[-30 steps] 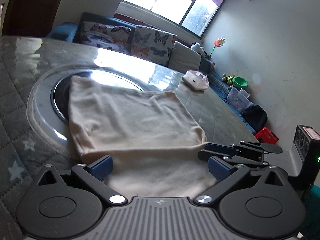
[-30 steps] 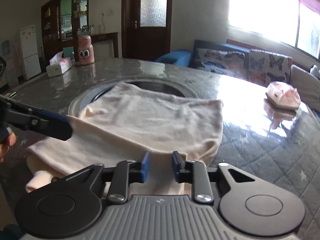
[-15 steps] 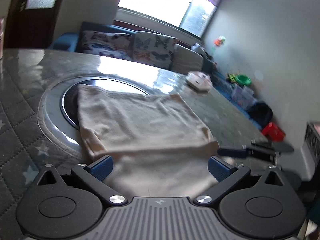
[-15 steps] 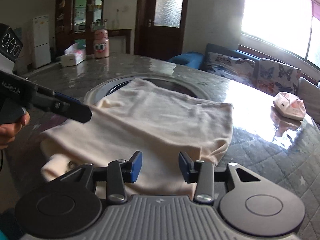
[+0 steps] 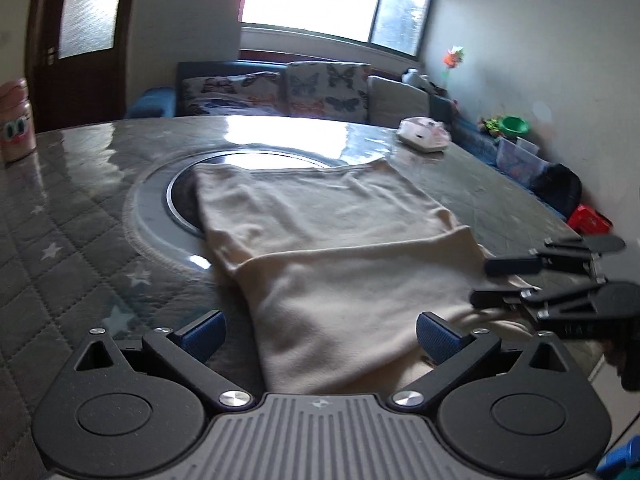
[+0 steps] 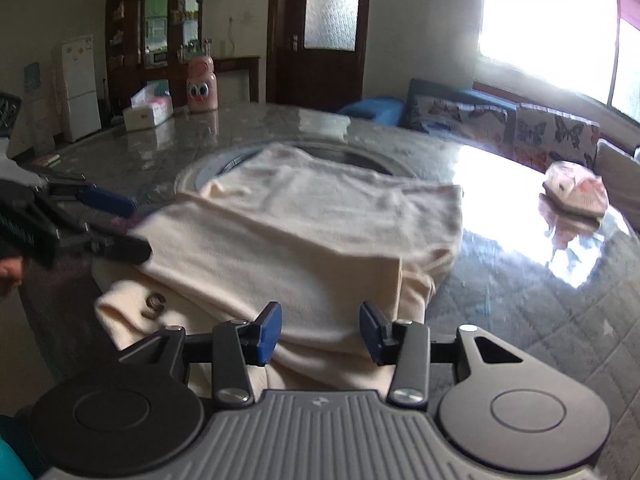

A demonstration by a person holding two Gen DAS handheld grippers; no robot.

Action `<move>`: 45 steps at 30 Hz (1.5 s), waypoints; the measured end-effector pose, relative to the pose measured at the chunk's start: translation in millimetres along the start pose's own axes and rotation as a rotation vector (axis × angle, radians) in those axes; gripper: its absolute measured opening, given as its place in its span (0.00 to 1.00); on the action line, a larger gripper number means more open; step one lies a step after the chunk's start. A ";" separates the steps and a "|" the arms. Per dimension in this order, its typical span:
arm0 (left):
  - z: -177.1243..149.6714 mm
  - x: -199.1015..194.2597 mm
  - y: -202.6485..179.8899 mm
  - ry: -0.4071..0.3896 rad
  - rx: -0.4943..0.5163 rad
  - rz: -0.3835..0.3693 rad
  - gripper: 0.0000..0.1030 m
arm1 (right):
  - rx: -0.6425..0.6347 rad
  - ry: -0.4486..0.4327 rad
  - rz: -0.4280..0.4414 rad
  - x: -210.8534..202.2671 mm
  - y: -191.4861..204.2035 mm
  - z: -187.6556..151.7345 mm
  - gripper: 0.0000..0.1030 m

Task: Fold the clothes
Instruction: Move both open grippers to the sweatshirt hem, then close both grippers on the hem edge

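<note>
A cream garment (image 5: 340,248) lies on the quilted grey table (image 5: 72,240), which has a clear glossy cover. Its far end rests over the round inset ring (image 5: 160,208) at the middle of the table, and its long axis runs from that ring straight back to the table edge nearest the two grippers. The near half is doubled over, so a folded edge crosses the cloth partway between the ring and that near edge. In the right wrist view a lower layer with a small dark mark sticks out from under the fold, on the side of the garment toward the left gripper (image 6: 116,224).

The left gripper's jaws stand wide apart above the near end of the garment, with cloth below them but nothing pressed between the blue pads. The right gripper (image 6: 320,332) hovers at the corner of the garment on its own side; its jaws are opening, cloth shows in the gap behind them, and the pads do not press on it.

Beyond the ring, a pink-and-white packet (image 5: 424,136) lies on the table's far side. A tissue box (image 6: 148,110) with a tissue standing out of its top and a pink bottle with cartoon eyes (image 6: 202,86) stand side by side at the far edge, past the ring. Off the table, a clear plastic bin (image 5: 516,156) sits on the floor by the wall; its contents are too blurred to name.
</note>
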State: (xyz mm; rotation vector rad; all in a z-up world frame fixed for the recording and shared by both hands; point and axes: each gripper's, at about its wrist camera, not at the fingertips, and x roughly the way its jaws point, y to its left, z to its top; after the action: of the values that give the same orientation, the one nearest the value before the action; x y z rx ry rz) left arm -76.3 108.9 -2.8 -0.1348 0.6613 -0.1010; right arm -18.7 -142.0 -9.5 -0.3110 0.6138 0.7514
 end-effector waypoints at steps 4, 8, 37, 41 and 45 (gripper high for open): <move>-2.9 5.1 -1.9 0.015 0.056 0.068 0.99 | -0.019 -0.012 0.004 -4.0 1.1 5.6 0.44; 0.6 3.5 -0.8 -0.013 0.051 0.099 0.99 | -0.014 -0.048 -0.006 -1.7 -2.4 17.4 0.48; -46.7 -29.9 -70.1 -0.088 0.693 -0.109 0.81 | -0.223 0.046 0.002 -39.1 -7.8 -1.9 0.58; -49.7 -24.0 -78.5 -0.116 0.739 -0.119 0.68 | -0.285 0.055 0.014 -43.8 -1.7 -8.1 0.63; -46.6 -17.4 -79.0 -0.112 0.712 -0.136 0.38 | -0.380 0.057 0.041 -48.4 9.3 -16.6 0.70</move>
State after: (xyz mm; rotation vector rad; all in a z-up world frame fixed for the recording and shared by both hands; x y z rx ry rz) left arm -122.8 29.0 -16.3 0.4983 0.4718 -0.4488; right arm -59.6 -169.5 7.0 -0.6724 0.5305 0.9011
